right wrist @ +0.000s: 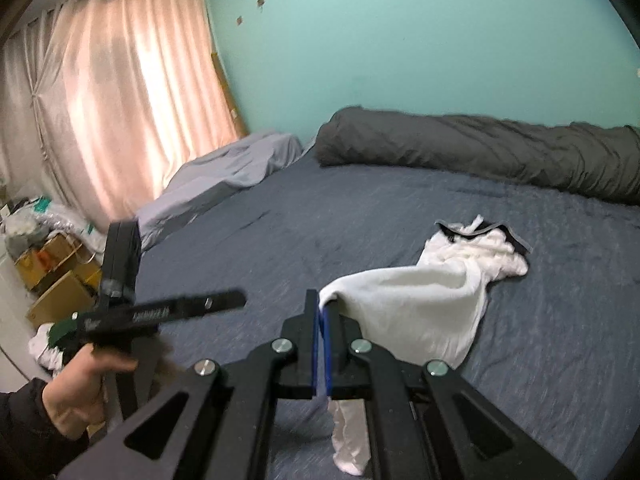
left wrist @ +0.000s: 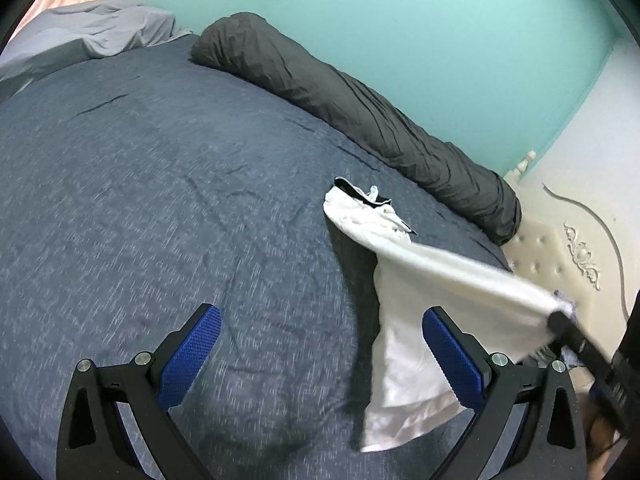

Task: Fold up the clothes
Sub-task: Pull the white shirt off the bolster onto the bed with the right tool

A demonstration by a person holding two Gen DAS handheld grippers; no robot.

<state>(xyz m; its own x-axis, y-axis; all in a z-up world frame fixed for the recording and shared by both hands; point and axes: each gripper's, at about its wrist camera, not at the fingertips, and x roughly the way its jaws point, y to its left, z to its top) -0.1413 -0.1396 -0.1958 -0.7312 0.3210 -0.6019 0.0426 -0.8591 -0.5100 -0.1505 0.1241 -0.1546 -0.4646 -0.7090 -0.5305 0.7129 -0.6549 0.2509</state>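
Left wrist view: left gripper (left wrist: 320, 356), jaws wide apart, empty, above the bed (left wrist: 140, 200); white garment (left wrist: 404, 280) stretched from the bed toward the right gripper (left wrist: 560, 318).
Right wrist view: right gripper (right wrist: 322, 320), jaws clamped on white garment (right wrist: 420, 300); its far end lies on the bed (right wrist: 320, 220).

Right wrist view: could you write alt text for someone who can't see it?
A black gripper, jaws shut, pinches a corner of a white garment trailing across a blue-grey bed. At left, a hand holds a second gripper near pink curtains.

Teal wall (right wrist: 400, 40), pink curtains (right wrist: 120, 100) lit, blue bed (left wrist: 160, 200) w/ grey bolster (left wrist: 360, 112).
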